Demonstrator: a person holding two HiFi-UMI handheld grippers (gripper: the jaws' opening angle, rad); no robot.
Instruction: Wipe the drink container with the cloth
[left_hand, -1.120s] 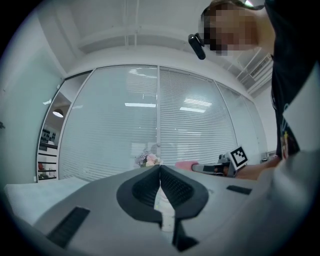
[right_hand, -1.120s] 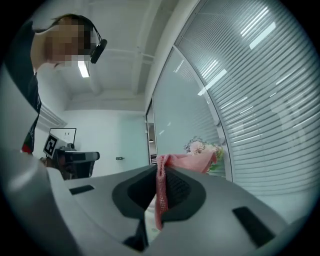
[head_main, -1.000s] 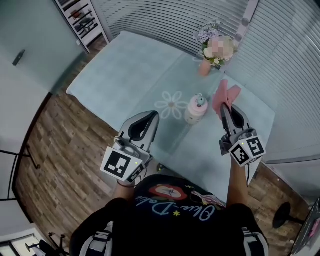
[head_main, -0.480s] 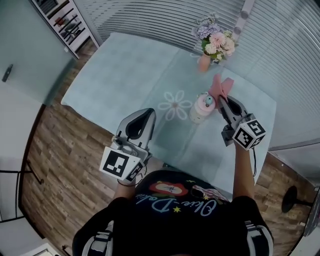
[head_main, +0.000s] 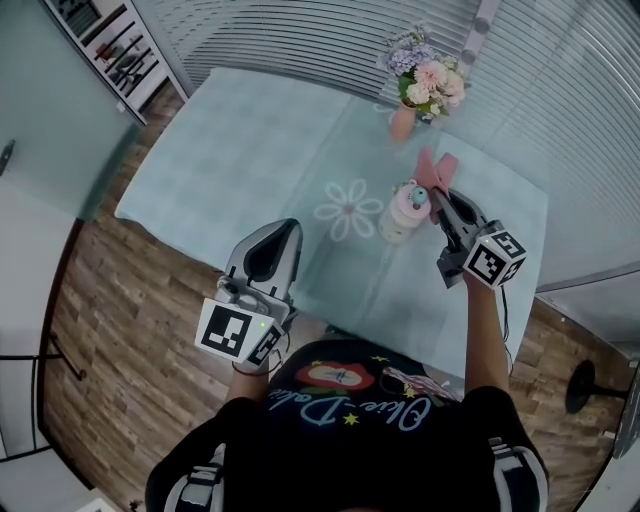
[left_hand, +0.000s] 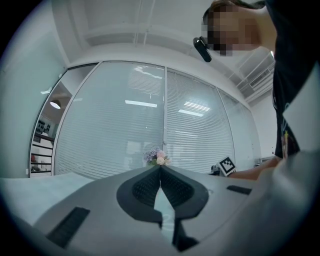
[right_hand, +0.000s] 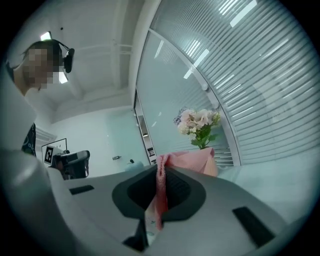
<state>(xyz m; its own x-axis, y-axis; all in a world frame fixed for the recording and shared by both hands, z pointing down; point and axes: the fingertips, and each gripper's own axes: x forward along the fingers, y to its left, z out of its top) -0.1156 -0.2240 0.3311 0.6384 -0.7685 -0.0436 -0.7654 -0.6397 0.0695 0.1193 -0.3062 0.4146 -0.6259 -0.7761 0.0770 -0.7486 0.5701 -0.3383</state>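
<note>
Head view: pink fabric cloth (head_main: 436, 168), clamped in the right gripper (head_main: 438, 200), now brought in against the lid side of the small white-and-pink drink container (head_main: 405, 212), upright on the pale teal table (head_main: 250, 140). Closer than half a second ago; contact probable but unclear from above. Right gripper view: jaws pinched on a cloth fold. Left gripper (left_hand: 160, 168): jaws pressed together, empty, held back near the table's near edge. Wiping seemingly just starting, container unbraced.
</note>
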